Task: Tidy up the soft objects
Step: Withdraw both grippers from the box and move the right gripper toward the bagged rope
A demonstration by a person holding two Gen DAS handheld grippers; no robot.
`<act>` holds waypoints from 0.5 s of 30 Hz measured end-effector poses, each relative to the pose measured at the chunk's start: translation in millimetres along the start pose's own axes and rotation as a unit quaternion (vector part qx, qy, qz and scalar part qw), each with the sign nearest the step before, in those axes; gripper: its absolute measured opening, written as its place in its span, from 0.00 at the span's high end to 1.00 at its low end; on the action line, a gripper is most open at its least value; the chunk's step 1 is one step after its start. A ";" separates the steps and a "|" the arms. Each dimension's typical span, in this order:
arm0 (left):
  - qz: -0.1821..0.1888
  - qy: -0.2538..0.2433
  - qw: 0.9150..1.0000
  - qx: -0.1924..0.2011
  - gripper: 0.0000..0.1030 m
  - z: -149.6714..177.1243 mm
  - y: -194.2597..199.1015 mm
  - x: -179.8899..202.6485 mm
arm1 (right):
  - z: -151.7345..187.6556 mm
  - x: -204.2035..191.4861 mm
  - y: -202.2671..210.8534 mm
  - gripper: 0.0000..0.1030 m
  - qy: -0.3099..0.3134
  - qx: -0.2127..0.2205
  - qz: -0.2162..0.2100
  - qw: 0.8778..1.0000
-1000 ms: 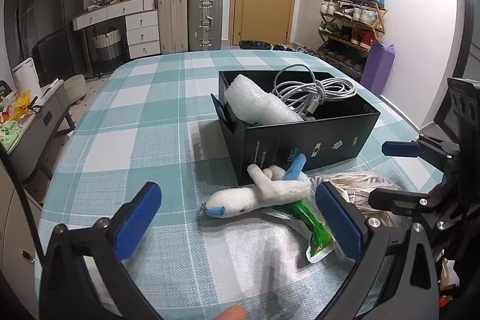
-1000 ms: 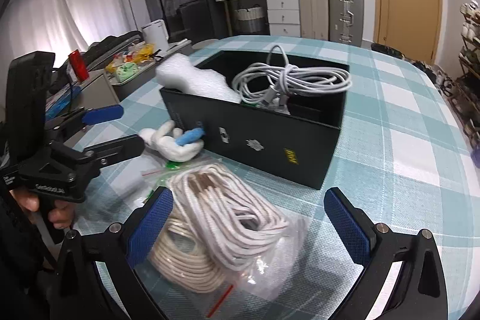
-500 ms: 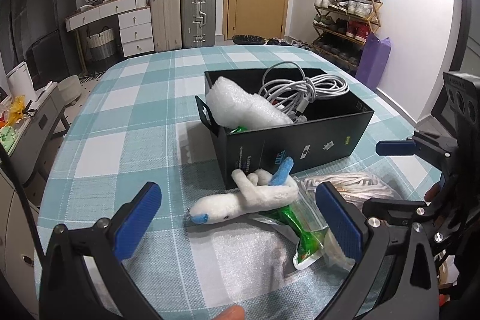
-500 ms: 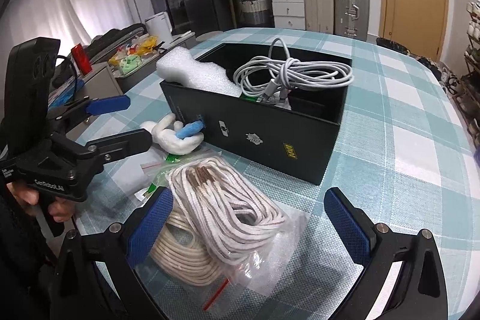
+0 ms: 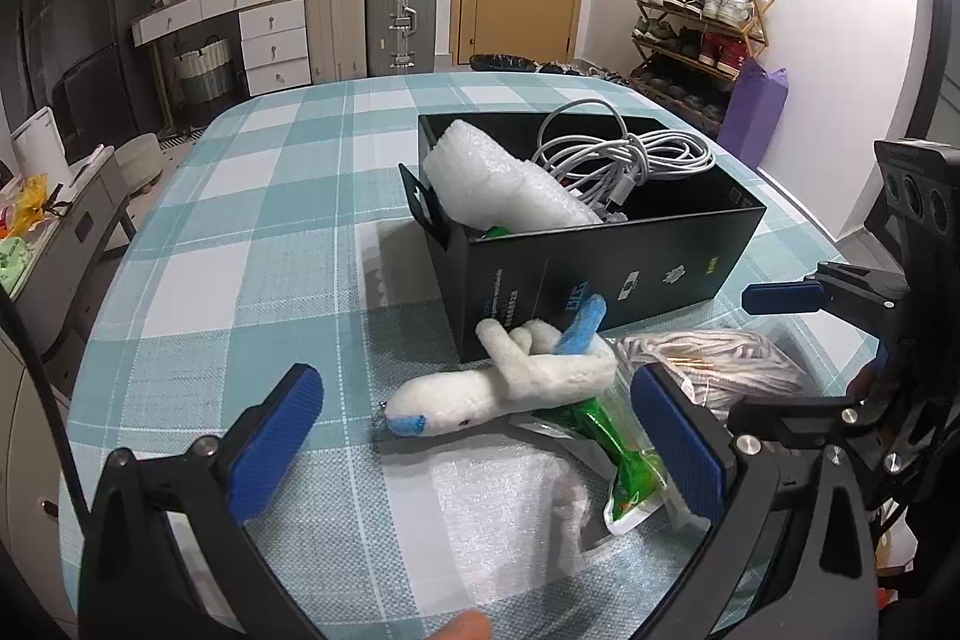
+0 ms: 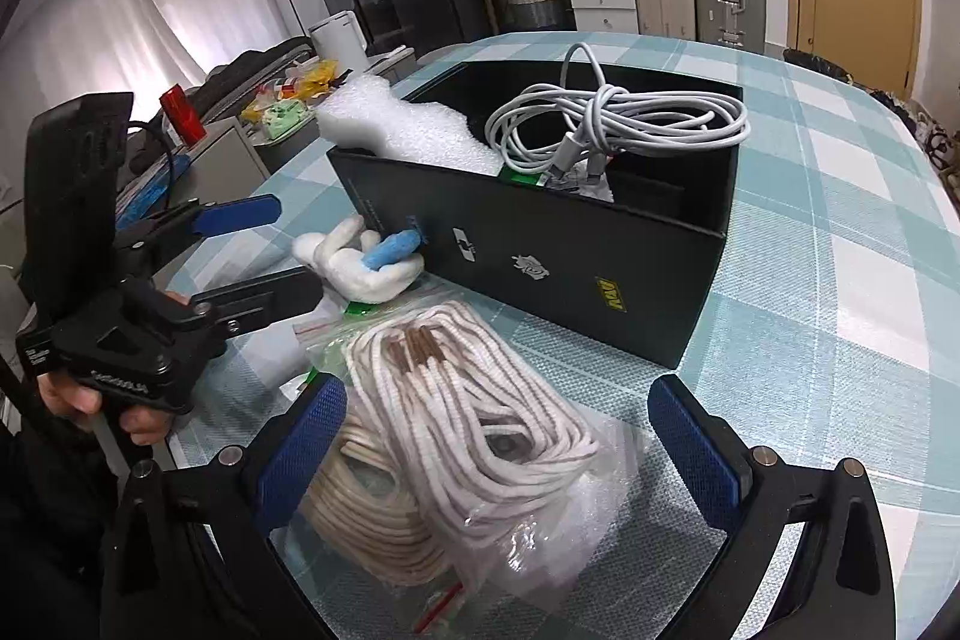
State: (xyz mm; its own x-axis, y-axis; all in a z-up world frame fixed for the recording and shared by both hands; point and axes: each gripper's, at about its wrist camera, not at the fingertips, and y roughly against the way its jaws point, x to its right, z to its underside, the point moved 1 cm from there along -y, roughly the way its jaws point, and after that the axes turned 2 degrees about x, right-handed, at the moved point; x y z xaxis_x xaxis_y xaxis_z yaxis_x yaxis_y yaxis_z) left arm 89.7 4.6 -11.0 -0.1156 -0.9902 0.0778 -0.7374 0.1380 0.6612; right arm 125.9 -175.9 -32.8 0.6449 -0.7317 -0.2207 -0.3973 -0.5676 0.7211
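I'm working in a lived-in home: shoe rack (image 5: 699, 22), stacked suitcases (image 5: 366, 10), drawers (image 5: 273, 40), checked tablecloth (image 5: 288, 196).

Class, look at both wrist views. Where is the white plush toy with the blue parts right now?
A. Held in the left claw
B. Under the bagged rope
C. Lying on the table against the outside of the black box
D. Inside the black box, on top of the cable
C. The plush toy lies on the checked table beside the black box; the open left claw has not closed on it.
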 end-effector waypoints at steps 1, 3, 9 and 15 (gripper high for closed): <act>-0.001 0.000 1.000 0.000 0.00 0.0 -0.5 -0.3 | 0.1 -0.6 -0.5 0.01 0.002 -0.001 -0.002 1.000; 0.000 -0.001 1.000 0.000 0.00 0.0 -0.7 -0.3 | 0.3 -1.1 -2.4 0.01 0.004 -0.004 -0.004 1.000; -0.001 -0.004 1.000 -0.001 0.00 0.9 -1.6 0.0 | -2.9 -0.5 -9.1 0.01 0.007 -0.014 -0.009 1.000; 0.000 -0.003 1.000 -0.003 0.00 1.3 -3.0 -0.7 | -5.5 3.4 -15.1 0.02 0.001 -0.023 -0.027 0.999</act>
State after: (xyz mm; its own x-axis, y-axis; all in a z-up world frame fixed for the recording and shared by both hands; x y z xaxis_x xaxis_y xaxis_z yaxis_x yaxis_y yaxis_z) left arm 91.1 5.0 -14.0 -0.1195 -0.9902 0.0724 -0.7331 0.1372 0.6661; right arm 137.7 -167.8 -40.8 0.6655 -0.7001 -0.2587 -0.3323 -0.5883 0.7372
